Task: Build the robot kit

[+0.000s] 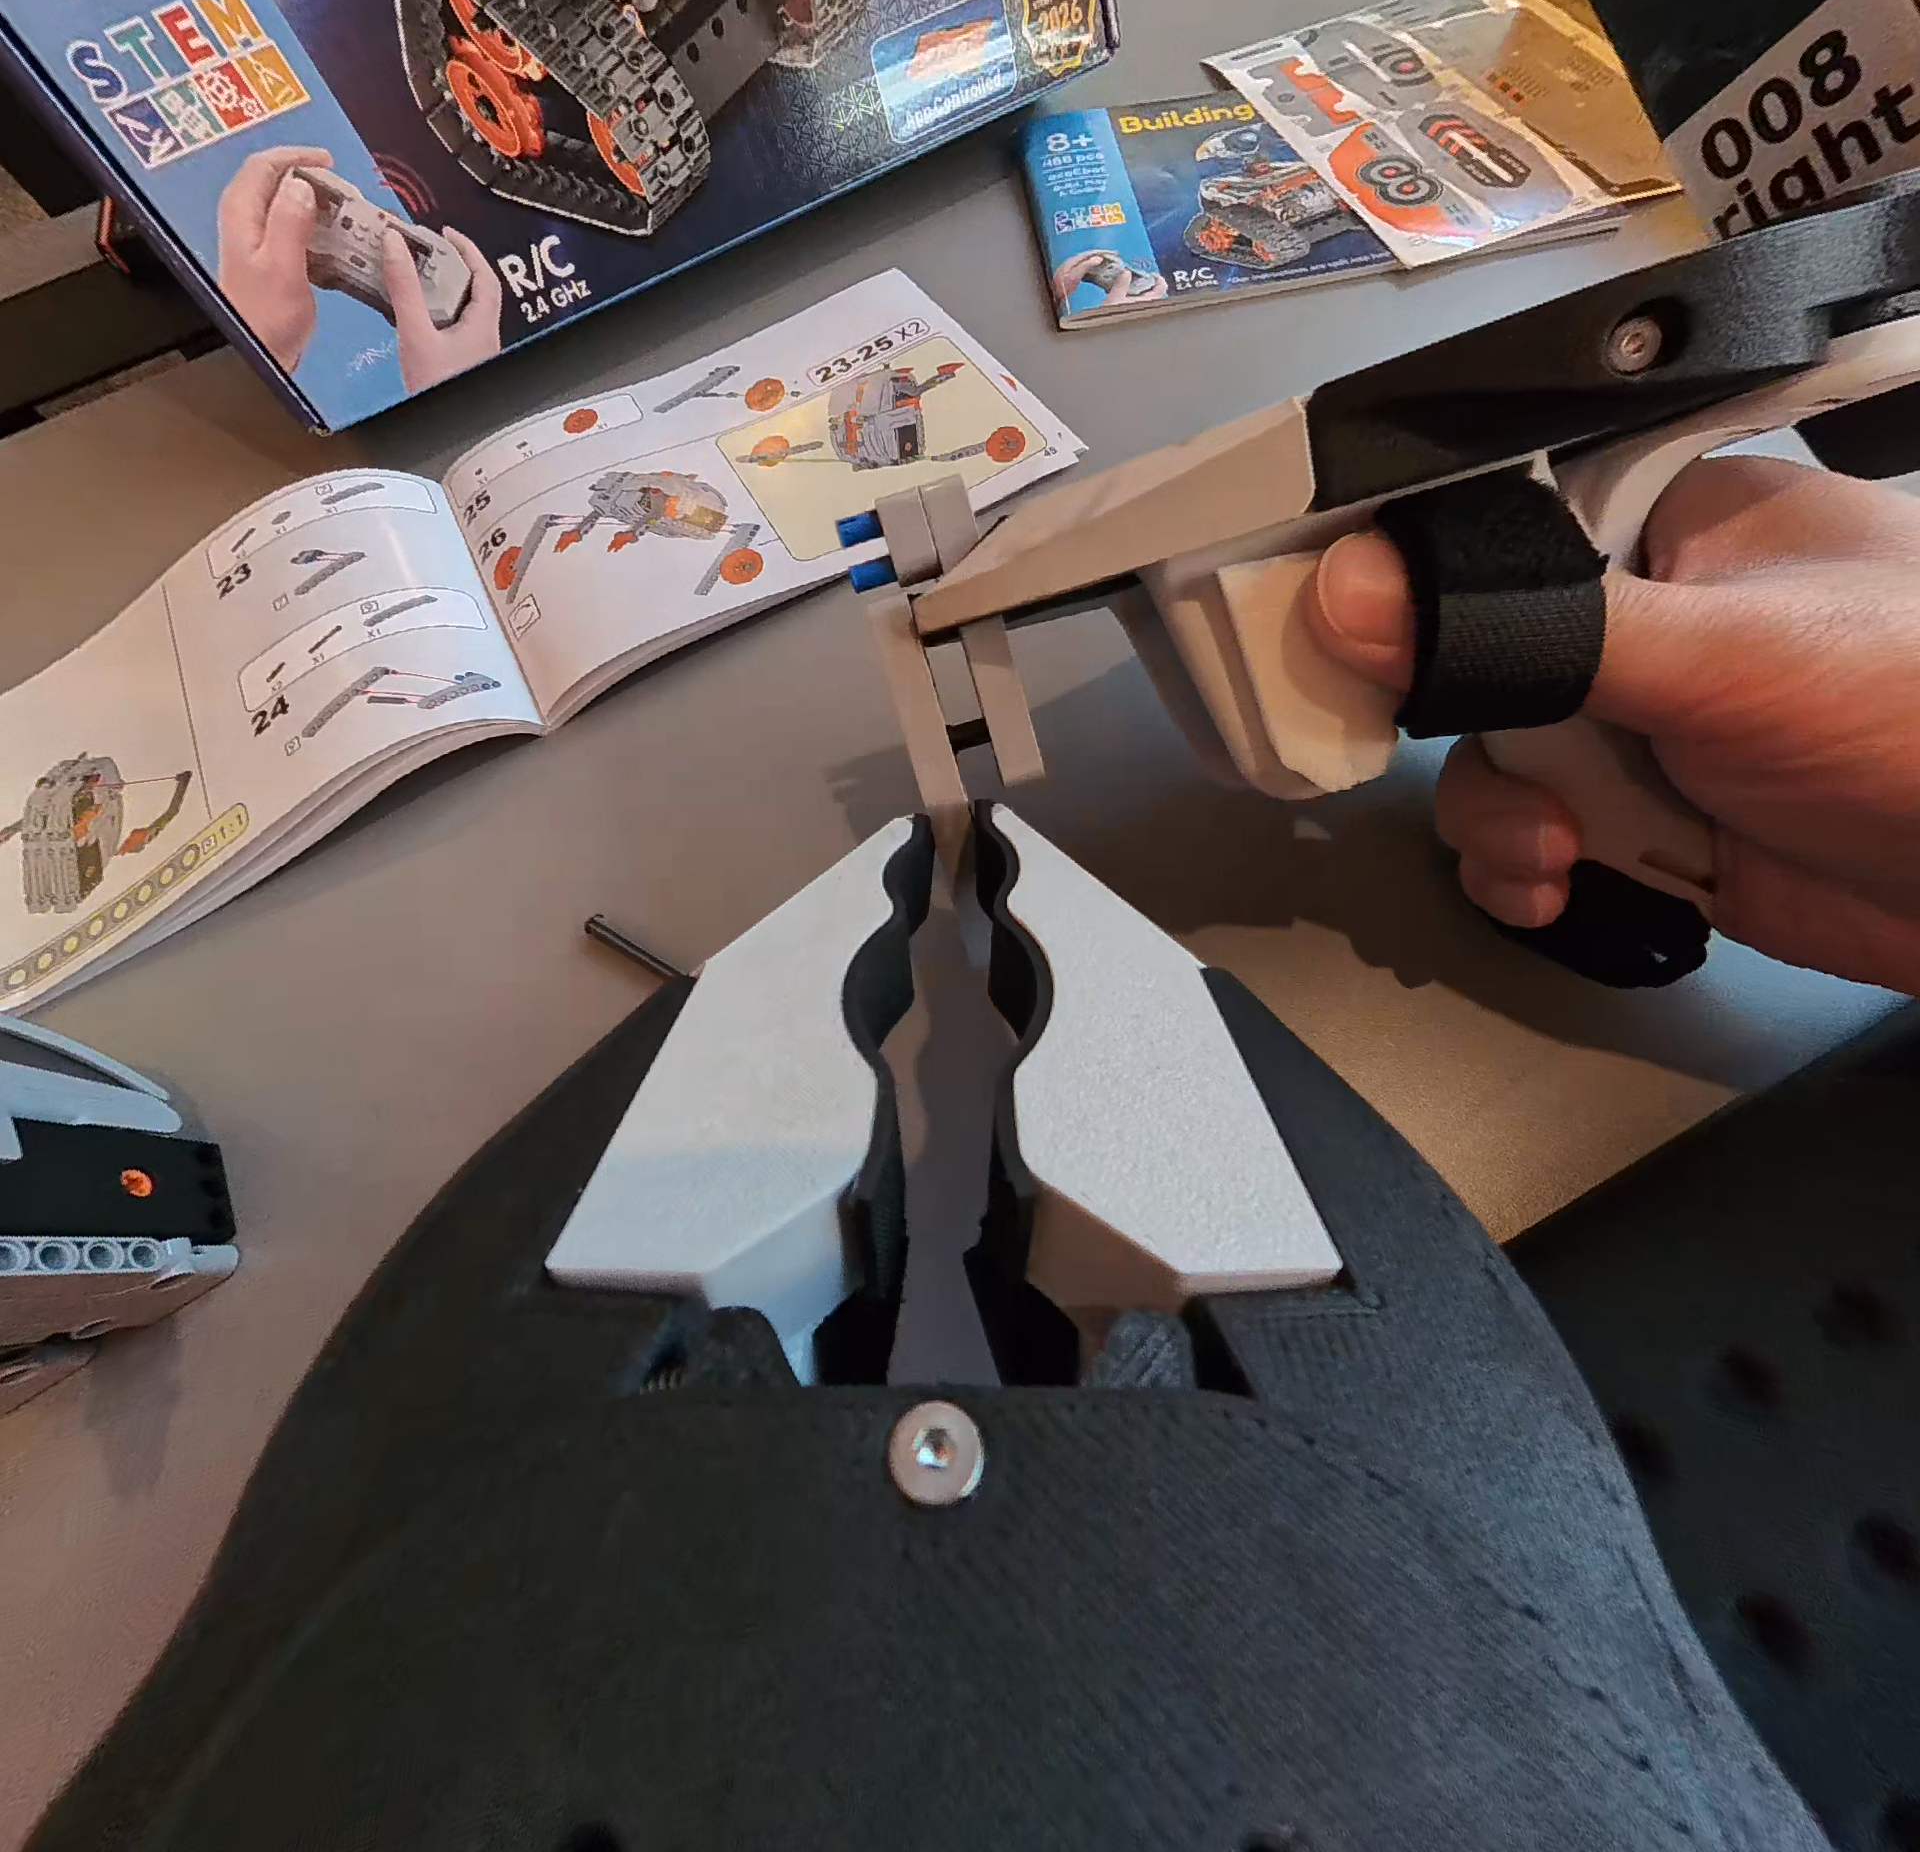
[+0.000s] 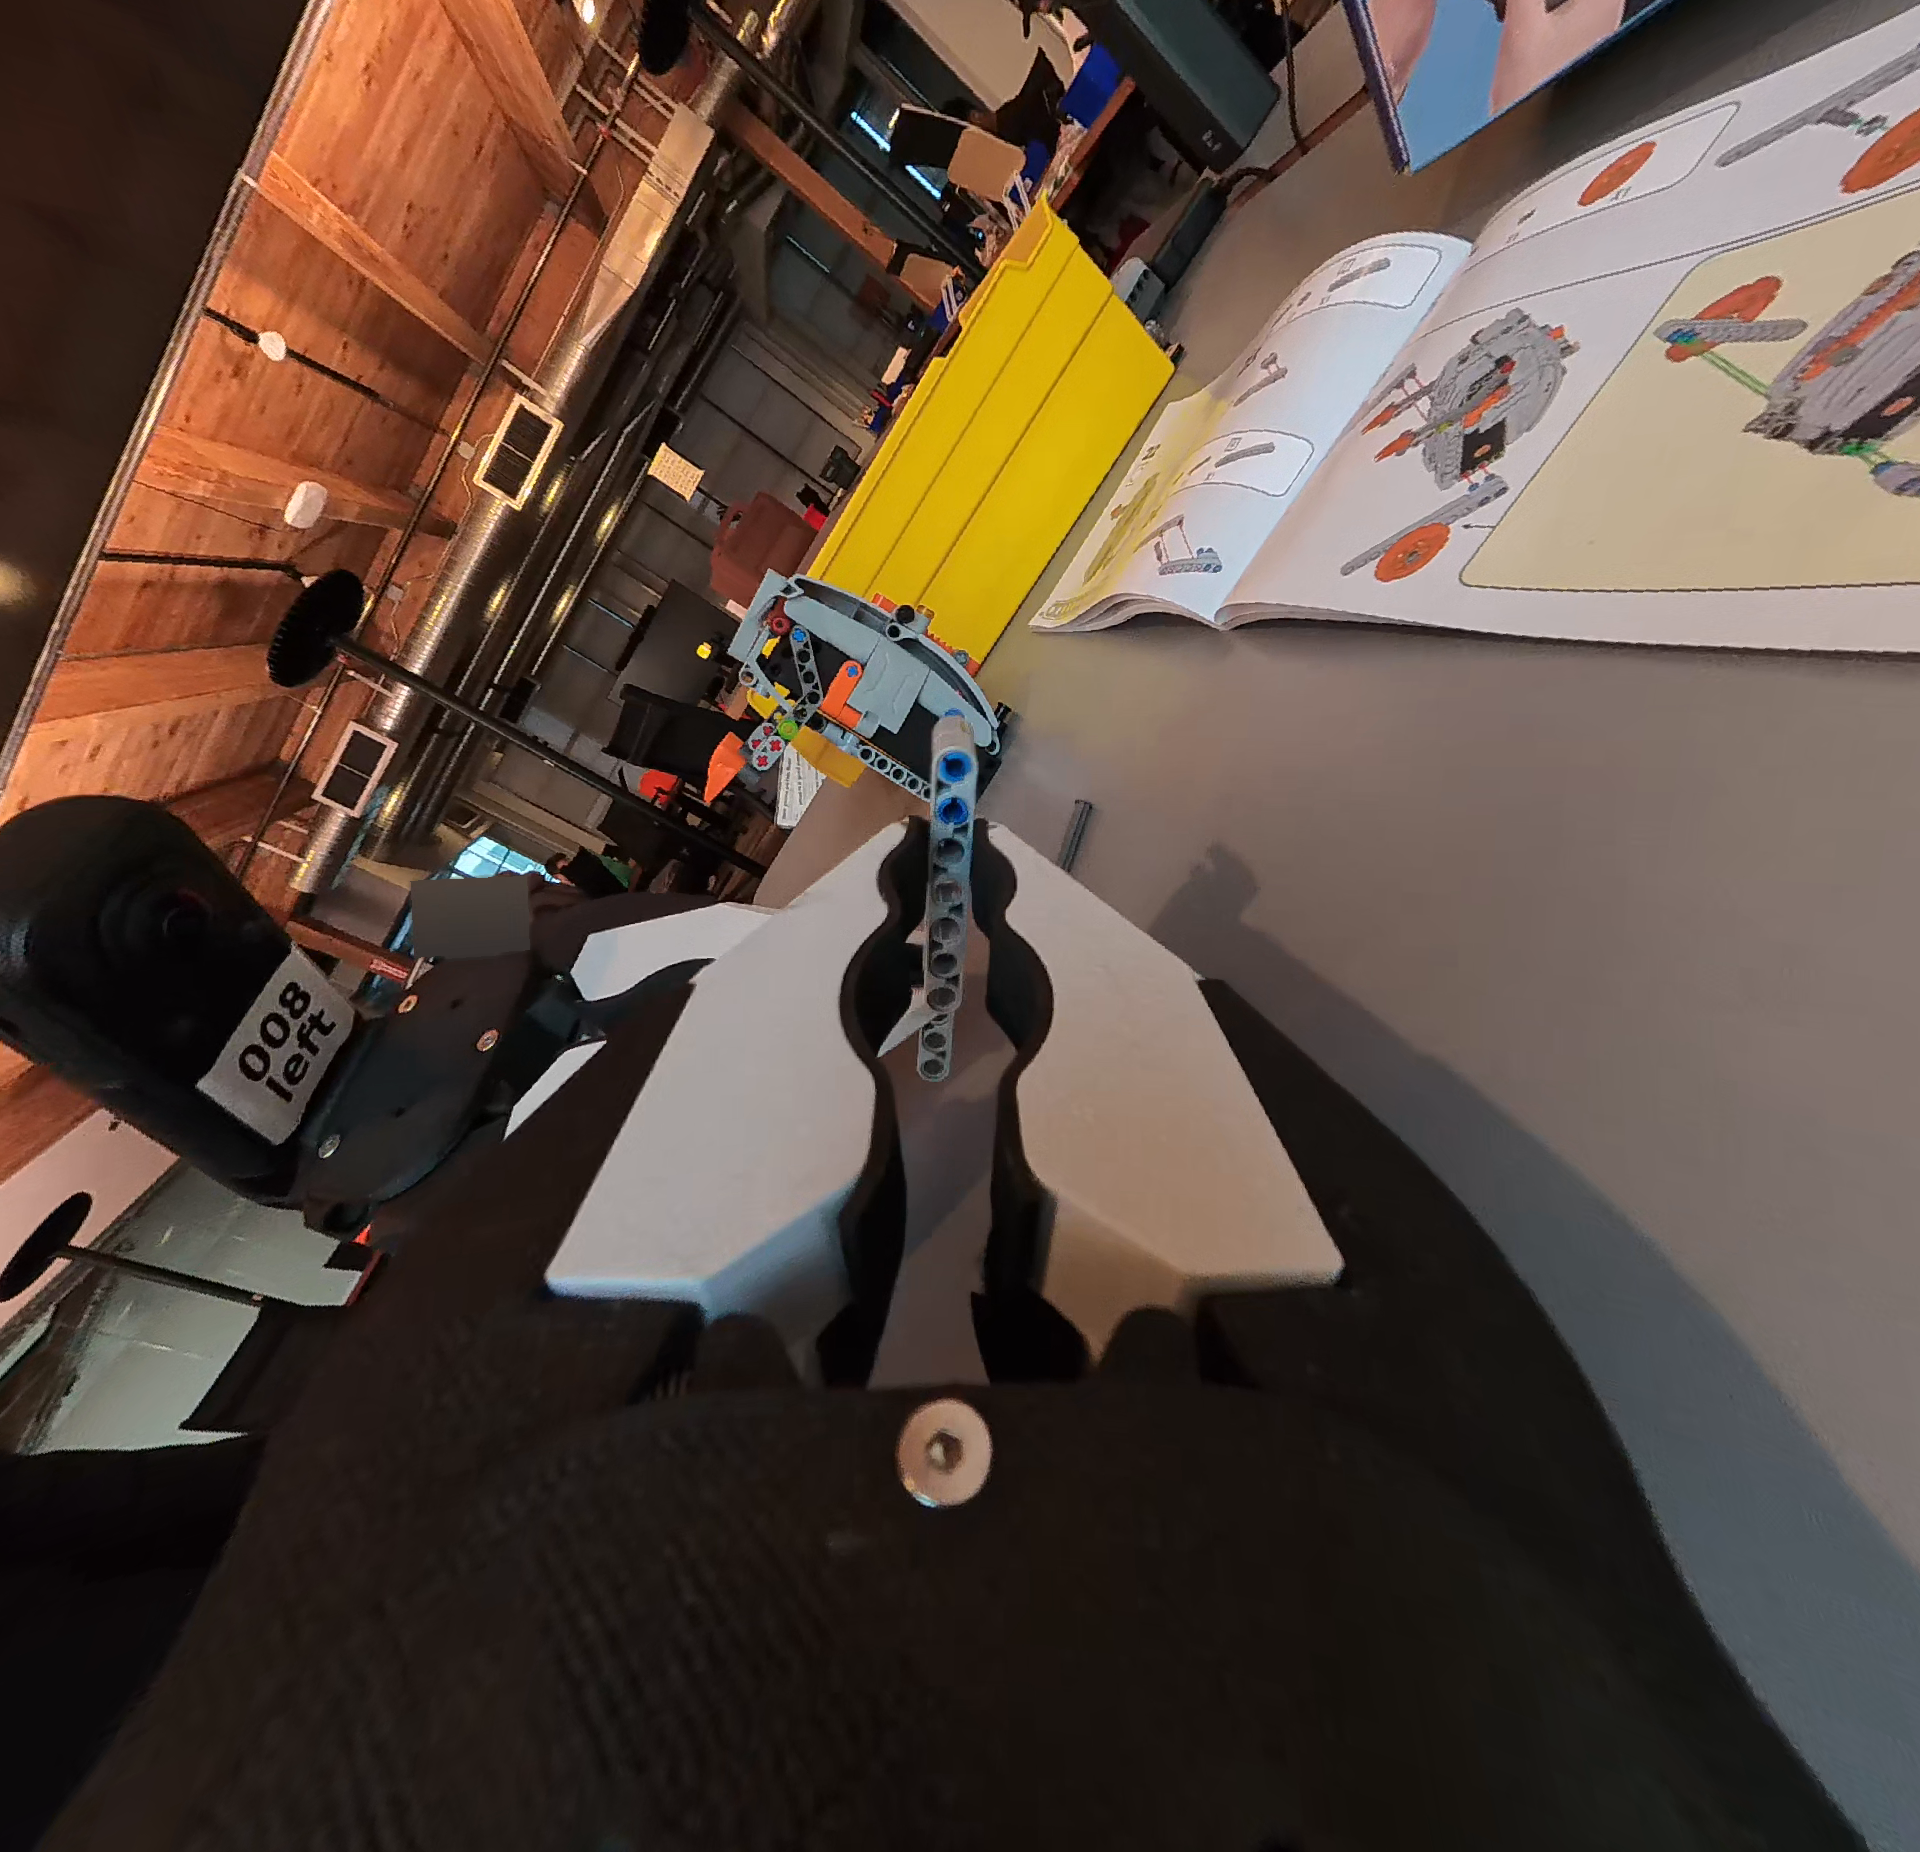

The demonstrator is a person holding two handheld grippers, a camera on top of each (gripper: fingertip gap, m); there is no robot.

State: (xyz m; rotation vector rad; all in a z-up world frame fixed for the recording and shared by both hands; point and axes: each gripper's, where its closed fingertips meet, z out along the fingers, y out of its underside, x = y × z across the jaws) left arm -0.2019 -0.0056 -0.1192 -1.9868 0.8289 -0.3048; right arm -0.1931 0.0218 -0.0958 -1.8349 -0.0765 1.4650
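My left gripper (image 1: pixel 951 826) is shut on the lower end of a grey beam (image 1: pixel 935 742) that stands up from its tips. My right gripper (image 1: pixel 935 607) reaches in from the right, held by a person's hand (image 1: pixel 1745 722). It is shut on the same small assembly of grey beams, which carries two blue pins (image 1: pixel 868 550) at its upper end. In the right wrist view, my right gripper (image 2: pixel 945 836) grips a grey perforated beam (image 2: pixel 943 940) between its pads, blue pins (image 2: pixel 951 779) past the tips. The left gripper's body (image 2: pixel 343 1075) shows at the left.
On the grey table lie an open instruction booklet (image 1: pixel 416 607), the kit box (image 1: pixel 520 140), a small booklet (image 1: pixel 1153 213) and a sticker sheet (image 1: pixel 1434 140). A part-built model (image 1: pixel 94 1210) sits at the left, a black axle (image 1: pixel 634 945) near my fingers. Yellow bins (image 2: pixel 997 431) stand beyond.
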